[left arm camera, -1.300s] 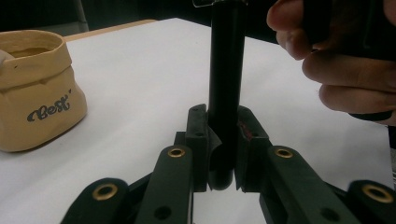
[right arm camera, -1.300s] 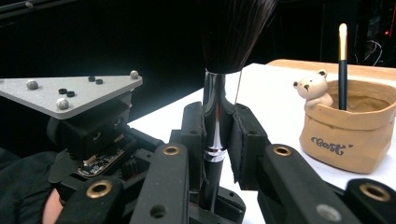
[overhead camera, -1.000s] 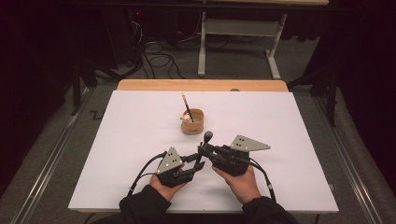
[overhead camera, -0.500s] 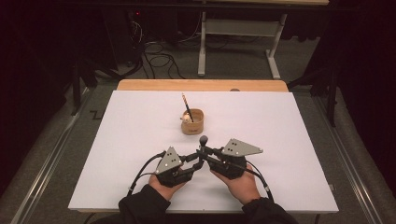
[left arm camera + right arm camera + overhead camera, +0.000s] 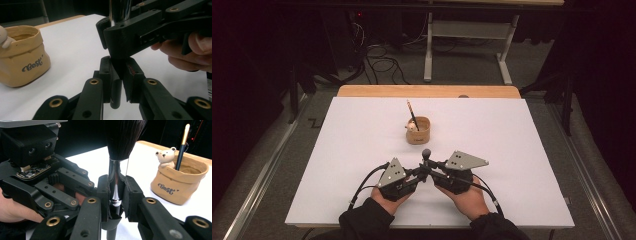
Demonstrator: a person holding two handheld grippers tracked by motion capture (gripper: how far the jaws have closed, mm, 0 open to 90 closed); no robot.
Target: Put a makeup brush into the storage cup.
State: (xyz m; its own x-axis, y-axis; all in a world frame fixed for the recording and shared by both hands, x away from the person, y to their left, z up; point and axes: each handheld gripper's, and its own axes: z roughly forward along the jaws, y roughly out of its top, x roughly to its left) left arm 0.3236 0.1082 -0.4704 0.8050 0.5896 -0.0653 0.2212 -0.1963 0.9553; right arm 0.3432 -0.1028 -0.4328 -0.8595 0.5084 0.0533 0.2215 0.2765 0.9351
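Brush (image 5: 117, 170) stands upright near the bench's (image 5: 337, 165) front edge, its chrome ferrule clamped in my right gripper (image 5: 115, 192). My left gripper (image 5: 120, 75) has just been closing on its lower handle. Beyond, mid-bench, sits the tan pot (image 5: 418, 131).

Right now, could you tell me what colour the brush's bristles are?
Black bristles above a shiny silver ferrule, clearest in the right gripper view.

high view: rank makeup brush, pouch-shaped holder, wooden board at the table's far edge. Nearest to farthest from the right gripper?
1. Makeup brush: upright, clamped in the right gripper, at its tip.
2. Pouch-shaped holder: mid-table, beyond the brush, slightly left.
3. Wooden board: along the far edge of the white table, behind the holder.
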